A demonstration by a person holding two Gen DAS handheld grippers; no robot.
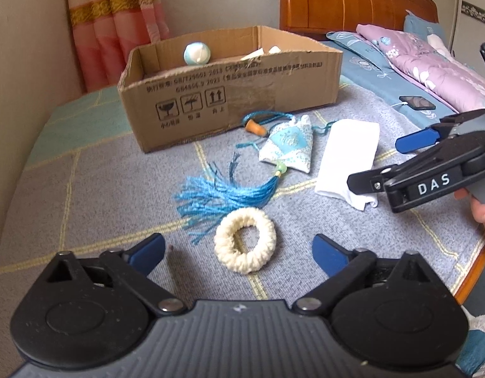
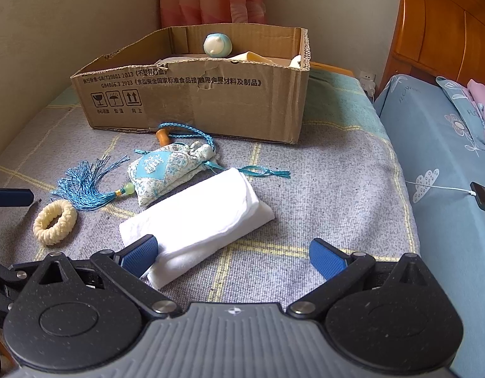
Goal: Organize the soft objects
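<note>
A cream knitted ring (image 1: 245, 240) lies on the grey blanket between the fingers of my open left gripper (image 1: 239, 250); it also shows in the right wrist view (image 2: 54, 222). A blue patterned sachet (image 1: 288, 146) with a blue tassel (image 1: 225, 193) lies beyond it, seen too in the right wrist view (image 2: 168, 170). A folded white cloth (image 2: 198, 220) lies in front of my open right gripper (image 2: 234, 256), its left pad (image 2: 141, 255) touching the cloth's near end. The cloth (image 1: 348, 157) and right gripper (image 1: 387, 160) show in the left wrist view. A cardboard box (image 1: 229, 94) holds a pale blue ball (image 1: 196, 53).
The box (image 2: 195, 100) stands at the back of the blanket, near a pink curtain (image 1: 116, 25). A phone (image 2: 483, 197) on a white cable lies on the blue bedding at right. A wooden headboard (image 1: 346, 0) and a purple quilt (image 1: 431, 63) are behind.
</note>
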